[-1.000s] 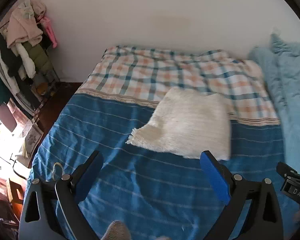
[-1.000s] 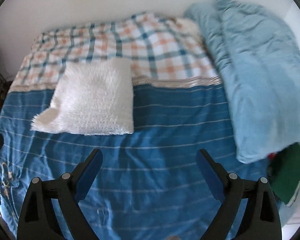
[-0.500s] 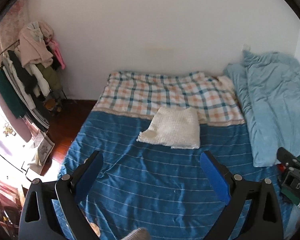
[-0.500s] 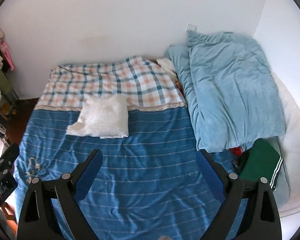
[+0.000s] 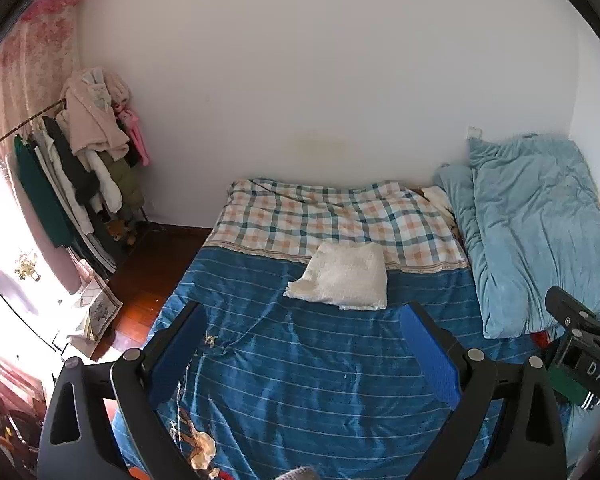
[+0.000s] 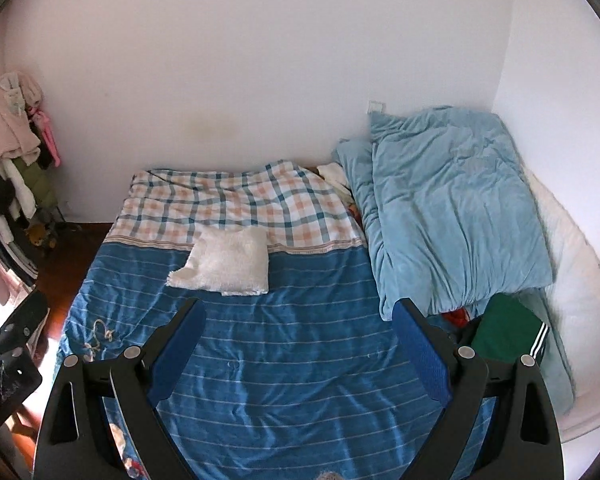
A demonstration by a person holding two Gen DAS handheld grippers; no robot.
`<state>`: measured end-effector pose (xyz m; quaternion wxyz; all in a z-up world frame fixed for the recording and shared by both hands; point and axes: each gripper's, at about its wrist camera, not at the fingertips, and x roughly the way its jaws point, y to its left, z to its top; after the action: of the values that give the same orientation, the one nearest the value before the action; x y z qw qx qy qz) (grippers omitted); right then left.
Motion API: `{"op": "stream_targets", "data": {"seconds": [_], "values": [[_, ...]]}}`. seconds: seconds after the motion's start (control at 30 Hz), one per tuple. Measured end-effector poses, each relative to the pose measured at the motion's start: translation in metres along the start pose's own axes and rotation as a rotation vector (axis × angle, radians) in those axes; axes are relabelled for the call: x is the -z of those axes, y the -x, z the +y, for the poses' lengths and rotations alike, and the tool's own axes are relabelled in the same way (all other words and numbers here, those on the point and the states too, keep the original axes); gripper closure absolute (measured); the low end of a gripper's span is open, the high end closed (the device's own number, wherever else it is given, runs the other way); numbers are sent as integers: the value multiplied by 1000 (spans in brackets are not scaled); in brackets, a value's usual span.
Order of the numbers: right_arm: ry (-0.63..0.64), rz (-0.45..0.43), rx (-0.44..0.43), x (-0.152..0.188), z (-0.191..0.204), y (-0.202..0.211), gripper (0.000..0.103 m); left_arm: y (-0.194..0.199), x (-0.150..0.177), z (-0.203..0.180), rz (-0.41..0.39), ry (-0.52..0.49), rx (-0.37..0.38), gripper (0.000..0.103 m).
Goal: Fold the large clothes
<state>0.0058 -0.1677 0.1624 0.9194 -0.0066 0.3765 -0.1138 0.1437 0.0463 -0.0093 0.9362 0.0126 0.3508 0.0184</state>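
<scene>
A folded, fluffy white garment (image 5: 342, 278) (image 6: 225, 268) lies on the bed, across the seam between the blue striped cover (image 5: 308, 368) (image 6: 284, 360) and the checked cover (image 5: 332, 216) (image 6: 236, 204). My left gripper (image 5: 304, 344) hangs well back from it, high above the blue cover, open and holding nothing. Likewise my right gripper (image 6: 298, 340) is open and empty, with the garment ahead to its left. At the right edge of the left wrist view the right gripper's black body (image 5: 584, 344) shows.
A light blue duvet (image 5: 536, 232) (image 6: 448, 208) is heaped along the bed's right side against the wall. A green garment with white stripes (image 6: 508, 332) lies below it. A loaded clothes rack (image 5: 80, 168) stands on the wooden floor (image 5: 140, 268) to the left.
Both grippers have pulled back and up from the bed, so the white garment looks much smaller and the whole room shows. Both stayed open.
</scene>
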Motion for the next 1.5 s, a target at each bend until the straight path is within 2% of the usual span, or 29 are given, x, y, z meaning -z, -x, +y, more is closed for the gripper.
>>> {"op": "stream_targets", "data": {"seconds": [0.47,1.0,1.5], "values": [[37,-58,-5,11,10,38,4,30,11,7,-43,31,-10,4],[44,-54,-55,17,6,48,4,46,14,8,-55,28,2,4],[41,-55,-66,21,2,51,4,56,12,5,-67,15,11,4]]}}
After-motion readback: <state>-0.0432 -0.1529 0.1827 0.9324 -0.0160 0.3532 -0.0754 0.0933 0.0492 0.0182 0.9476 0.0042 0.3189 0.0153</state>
